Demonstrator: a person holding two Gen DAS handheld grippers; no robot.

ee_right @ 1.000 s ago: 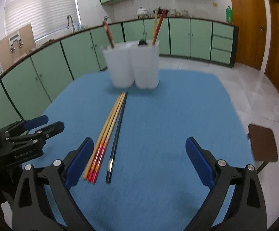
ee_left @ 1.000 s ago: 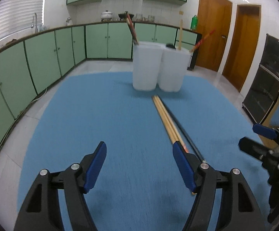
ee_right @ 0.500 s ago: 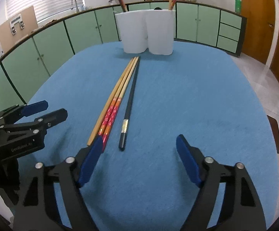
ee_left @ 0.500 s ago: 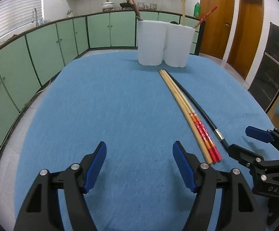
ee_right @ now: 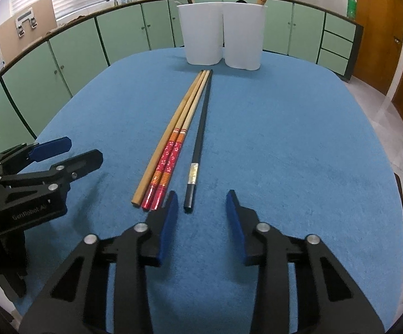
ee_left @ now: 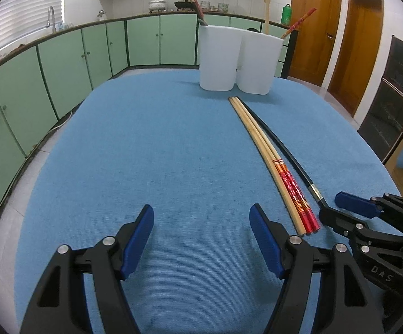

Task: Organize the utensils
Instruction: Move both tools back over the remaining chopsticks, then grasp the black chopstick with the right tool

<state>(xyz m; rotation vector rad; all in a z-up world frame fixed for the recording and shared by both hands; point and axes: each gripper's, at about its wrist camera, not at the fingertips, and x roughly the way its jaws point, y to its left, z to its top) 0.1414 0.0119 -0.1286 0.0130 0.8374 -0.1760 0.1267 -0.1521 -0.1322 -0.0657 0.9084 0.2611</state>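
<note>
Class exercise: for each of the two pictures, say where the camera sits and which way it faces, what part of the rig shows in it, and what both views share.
Left wrist: on the left gripper, facing along the table toward the cups; right gripper at right.
Right wrist: on the right gripper, behind the black chopstick, facing the cups; left gripper at left.
Shared: chopsticks, cups, table.

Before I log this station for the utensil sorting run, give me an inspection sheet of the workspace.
Surface: blue cloth-covered table, flat.
Job's things: plain wooden chopstick, two red-patterned wooden chopsticks and a black chopstick lie side by side, tips toward two white plastic holder cups that already hold utensils.
Clutter: nothing seen.
Grippers: left gripper open, empty; right gripper open, empty, its near tip beside the black chopstick's end.
Cables: nothing seen.
Surroundings: green kitchen cabinets, brown wooden doors.
</note>
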